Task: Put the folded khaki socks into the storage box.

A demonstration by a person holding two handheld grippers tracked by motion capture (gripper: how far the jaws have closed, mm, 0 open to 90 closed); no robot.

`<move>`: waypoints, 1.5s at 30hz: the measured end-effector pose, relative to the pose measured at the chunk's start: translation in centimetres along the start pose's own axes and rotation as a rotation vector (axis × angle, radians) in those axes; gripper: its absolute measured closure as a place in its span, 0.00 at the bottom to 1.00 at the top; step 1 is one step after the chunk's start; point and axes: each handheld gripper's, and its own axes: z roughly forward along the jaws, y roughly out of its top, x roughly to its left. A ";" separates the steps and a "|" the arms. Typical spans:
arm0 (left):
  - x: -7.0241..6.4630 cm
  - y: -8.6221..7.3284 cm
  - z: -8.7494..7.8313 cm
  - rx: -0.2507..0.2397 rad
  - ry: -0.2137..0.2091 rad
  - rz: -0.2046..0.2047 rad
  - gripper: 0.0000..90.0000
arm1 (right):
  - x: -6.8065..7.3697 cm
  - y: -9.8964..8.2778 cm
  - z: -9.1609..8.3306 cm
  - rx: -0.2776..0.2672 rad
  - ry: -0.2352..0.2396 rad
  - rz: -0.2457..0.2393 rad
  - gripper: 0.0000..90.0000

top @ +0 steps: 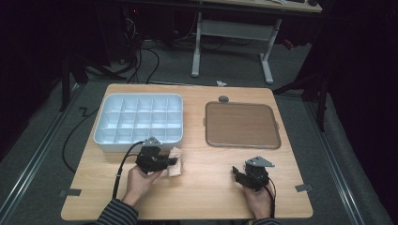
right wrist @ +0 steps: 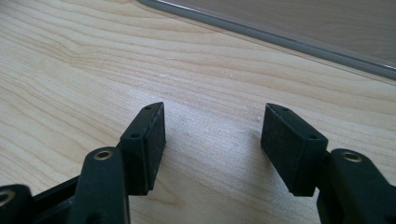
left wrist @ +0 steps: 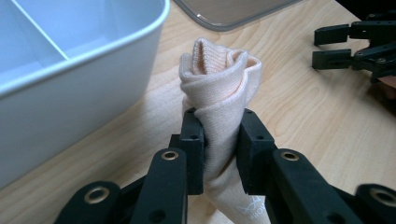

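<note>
A rolled, pale peach sock (left wrist: pixel 219 93) stands pinched between the pads of my left gripper (left wrist: pixel 220 154), which is shut on it. From above, the sock (top: pixel 175 162) sits just in front of the white divided box (top: pixel 139 120), with the left gripper (top: pixel 170 161) lying across it. My right gripper (top: pixel 237 174) rests at the front right of the table. Its jaws stand open over bare wood, nothing between them (right wrist: pixel 212 140). In the left gripper view the right gripper's fingers (left wrist: pixel 336 46) show at the upper right.
A brown tray (top: pixel 242 124) with a grey rim lies at the back right of the wooden table (top: pixel 206 187). The box's white wall (left wrist: pixel 93 88) is close on the left of the held sock. A small grey disc (top: pixel 223 99) sits behind the tray.
</note>
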 end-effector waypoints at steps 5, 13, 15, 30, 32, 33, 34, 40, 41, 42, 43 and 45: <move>0.1 0.0 -0.2 0.011 0.007 0.003 0.83 | 0.0 0.0 0.0 0.001 0.001 -0.001 0.44; 0.5 0.0 -1.0 -0.002 -0.002 -0.011 0.83 | 0.0 0.0 0.0 0.001 0.002 -0.002 0.44; 0.6 0.0 -1.0 0.003 0.006 -0.011 0.83 | 0.0 0.0 0.0 0.001 0.001 -0.003 0.44; 1.2 0.2 -2.5 0.001 0.003 -0.019 0.84 | 0.0 0.0 0.0 0.002 0.002 -0.002 0.44; 1.4 0.4 -2.8 -0.005 0.000 -0.020 0.84 | 0.0 0.0 0.0 0.002 0.002 -0.002 0.44; 1.4 0.5 -3.0 -0.013 -0.002 -0.024 0.84 | 0.0 0.0 0.0 0.002 0.002 -0.002 0.44; 1.6 0.5 -3.2 -0.019 -0.015 -0.032 0.84 | 0.0 0.0 0.0 0.002 0.002 -0.002 0.44; 2.0 0.9 -3.6 -0.018 -0.009 -0.034 0.84 | 0.0 0.0 0.0 0.001 0.002 -0.001 0.44; 2.1 1.1 -3.6 -0.015 -0.009 -0.031 0.84 | 0.0 0.0 0.0 0.002 0.002 -0.002 0.44; 2.1 1.2 -3.7 -0.014 -0.008 -0.028 0.84 | 0.0 0.0 0.0 0.001 0.002 -0.002 0.44; 2.1 1.4 -3.7 -0.017 -0.007 -0.025 0.84 | 0.0 0.0 0.0 0.001 0.002 -0.003 0.44; 2.1 1.7 -3.8 -0.016 -0.007 -0.021 0.84 | 0.0 0.0 0.0 0.001 0.002 -0.002 0.44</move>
